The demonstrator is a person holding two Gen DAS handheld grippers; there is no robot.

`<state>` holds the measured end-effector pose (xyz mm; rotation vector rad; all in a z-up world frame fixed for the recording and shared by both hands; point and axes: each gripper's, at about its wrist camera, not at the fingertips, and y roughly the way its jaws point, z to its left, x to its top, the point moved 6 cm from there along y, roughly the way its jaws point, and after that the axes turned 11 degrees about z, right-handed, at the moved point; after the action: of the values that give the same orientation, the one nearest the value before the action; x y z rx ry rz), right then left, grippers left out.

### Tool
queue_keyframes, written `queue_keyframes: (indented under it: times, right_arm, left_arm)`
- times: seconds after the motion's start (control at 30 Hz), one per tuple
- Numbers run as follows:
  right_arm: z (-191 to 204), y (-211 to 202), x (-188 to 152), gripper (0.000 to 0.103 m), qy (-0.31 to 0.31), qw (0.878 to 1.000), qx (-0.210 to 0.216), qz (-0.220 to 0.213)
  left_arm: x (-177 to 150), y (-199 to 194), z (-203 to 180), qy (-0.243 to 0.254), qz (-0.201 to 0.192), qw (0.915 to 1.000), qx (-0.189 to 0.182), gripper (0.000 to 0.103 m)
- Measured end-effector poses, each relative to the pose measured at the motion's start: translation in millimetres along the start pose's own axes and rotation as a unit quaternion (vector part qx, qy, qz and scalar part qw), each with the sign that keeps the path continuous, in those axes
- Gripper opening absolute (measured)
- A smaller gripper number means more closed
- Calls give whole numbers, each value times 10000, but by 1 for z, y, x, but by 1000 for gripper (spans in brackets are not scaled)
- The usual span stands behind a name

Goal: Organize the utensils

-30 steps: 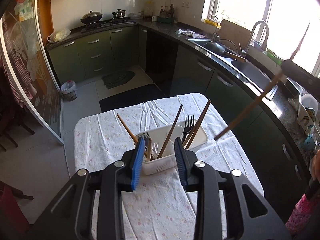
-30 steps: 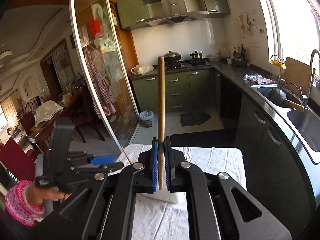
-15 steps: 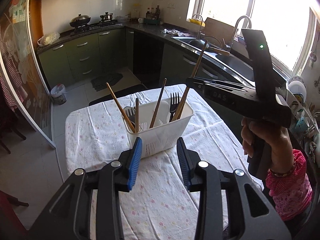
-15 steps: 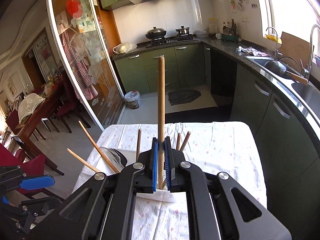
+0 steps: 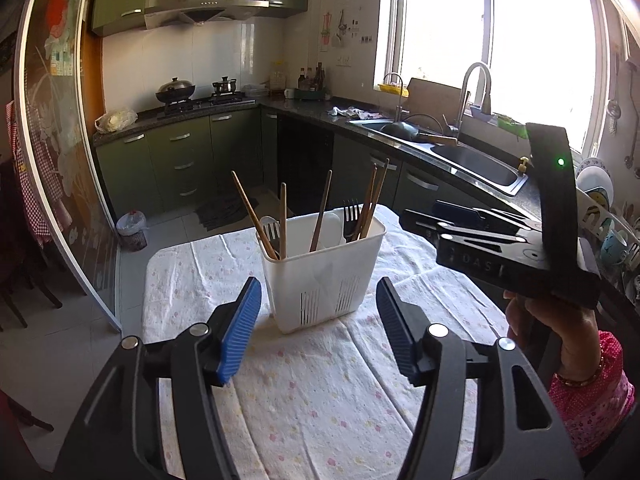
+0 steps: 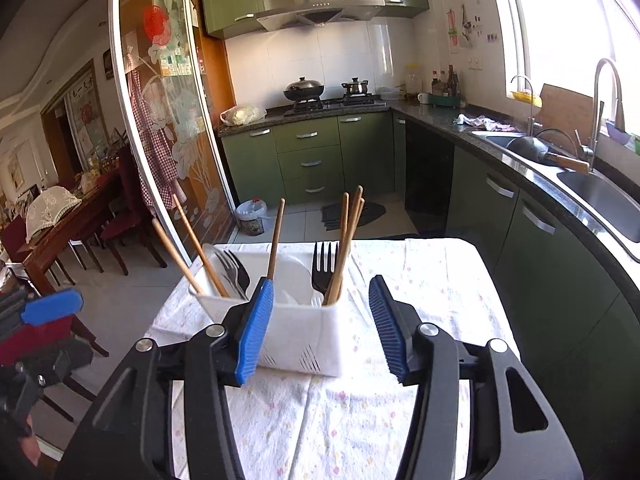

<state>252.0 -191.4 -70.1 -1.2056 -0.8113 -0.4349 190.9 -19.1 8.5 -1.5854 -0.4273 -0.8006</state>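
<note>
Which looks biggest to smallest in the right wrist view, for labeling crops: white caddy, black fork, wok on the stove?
1. white caddy
2. black fork
3. wok
The wok stands far off on the stove, so its small look comes from distance, not true size.

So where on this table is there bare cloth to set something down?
Bare tablecloth lies between the white utensil caddy and the left gripper; more lies to the caddy's right, out to the table edge. The caddy itself is crowded with chopsticks and forks.
</note>
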Motion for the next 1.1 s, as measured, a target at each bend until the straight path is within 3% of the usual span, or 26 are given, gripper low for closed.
queue_keyframes:
  times: [0.2,0.5,0.6,0.87,1.1]
  right_arm:
    - [1,-44,-67,74,-20,9994,-274,-213]
    - [5,-91,-130,94,-60,9966,-670,-479]
    - [7,-100,-142,98,-41,9962,-715,-503]
    - [7,-115,-152,98,11,9958,-776,-483]
    - [9,-124,-158,98,-51,9959,-789,-445]
  left_arm:
    - [-42,-7,-14,91,-185,9998,-63,72]
    - [-83,-32,-17,-106,-606,9981,11,96]
    - [-89,-41,-20,-89,-688,9976,50,96]
    - [-99,-54,-24,-217,-774,9966,-160,96]
    - [-105,-49,-22,-276,-723,9970,-81,96]
